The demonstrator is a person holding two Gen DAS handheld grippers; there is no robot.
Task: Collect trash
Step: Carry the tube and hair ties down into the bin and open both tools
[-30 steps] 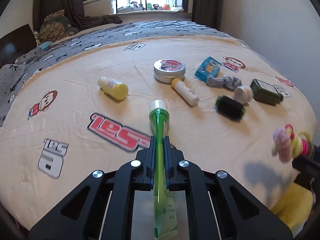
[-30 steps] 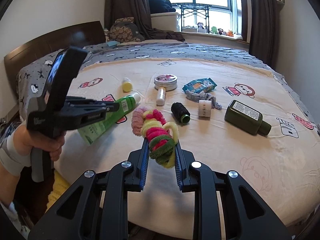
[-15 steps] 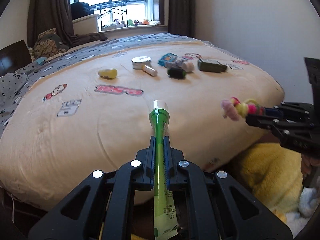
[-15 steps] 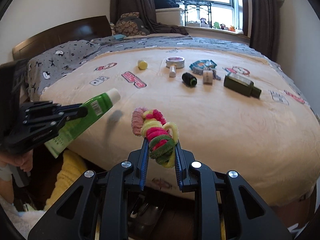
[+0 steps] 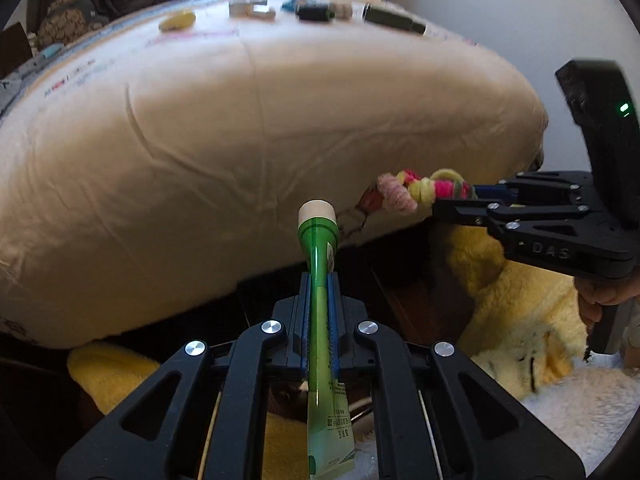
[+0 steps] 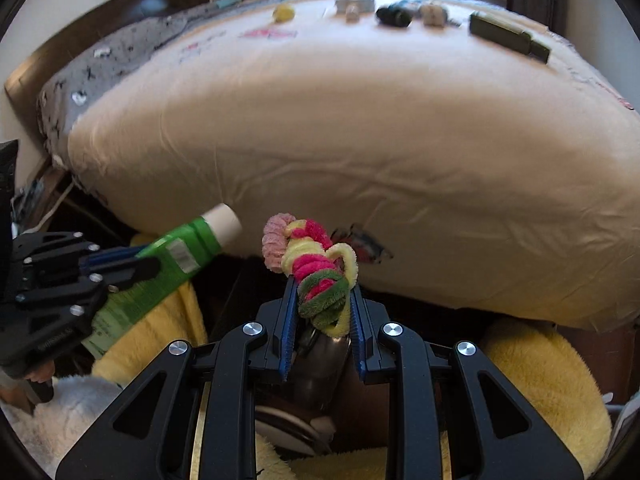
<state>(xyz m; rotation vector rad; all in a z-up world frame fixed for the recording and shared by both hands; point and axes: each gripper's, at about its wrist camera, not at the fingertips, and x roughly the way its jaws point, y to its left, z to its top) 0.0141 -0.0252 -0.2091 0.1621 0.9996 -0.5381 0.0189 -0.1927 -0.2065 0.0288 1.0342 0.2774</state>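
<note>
My left gripper (image 5: 319, 280) is shut on a green squeeze tube (image 5: 318, 240) with a cream cap, held below the foot of the bed. It also shows in the right wrist view (image 6: 120, 270) at the left with the tube (image 6: 180, 248). My right gripper (image 6: 322, 284) is shut on a bundle of pink, yellow and green hair ties (image 6: 312, 264). In the left wrist view that gripper (image 5: 476, 194) comes in from the right with the hair ties (image 5: 420, 188). A dark metal container (image 6: 320, 364) lies under the right gripper; what it is I cannot tell.
The bed (image 5: 260, 120) with its beige cover fills the upper view. On top at the far edge lie a yellow bottle (image 6: 283, 12), a black roll (image 6: 394, 16), a dark green bottle (image 6: 508, 36) and other small items. Yellow plush (image 5: 520, 300) and white fluffy fabric (image 5: 580, 408) lie below.
Both grippers have dropped and pulled back from above the bed to below its foot edge, each holding its item. The bed top now sits high and far.
</note>
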